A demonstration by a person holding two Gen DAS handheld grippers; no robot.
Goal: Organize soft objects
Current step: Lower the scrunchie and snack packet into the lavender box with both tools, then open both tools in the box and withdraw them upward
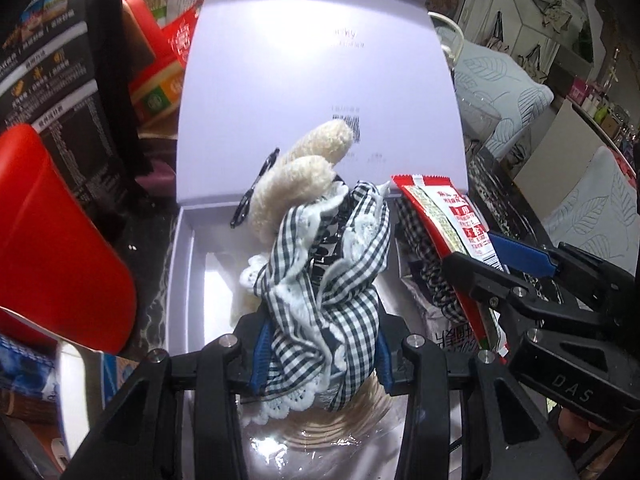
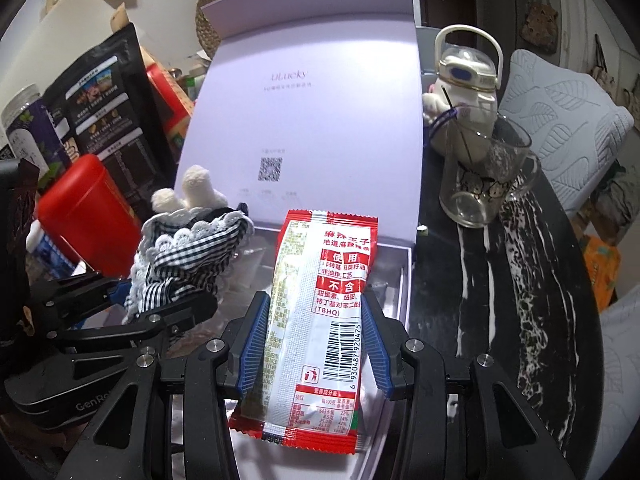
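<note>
My left gripper is shut on a black-and-white gingham hair clip with lace trim and cream plush ears, held above the open white box. It also shows in the right wrist view. My right gripper is shut on a red-and-white snack packet, held over the same box. The packet also shows in the left wrist view, with the right gripper beside the clip. The box lid stands open behind both.
A red canister and black snack bags stand left of the box. A glass cup and a white bottle stand right of it on the black marble table. Other packets lie inside the box.
</note>
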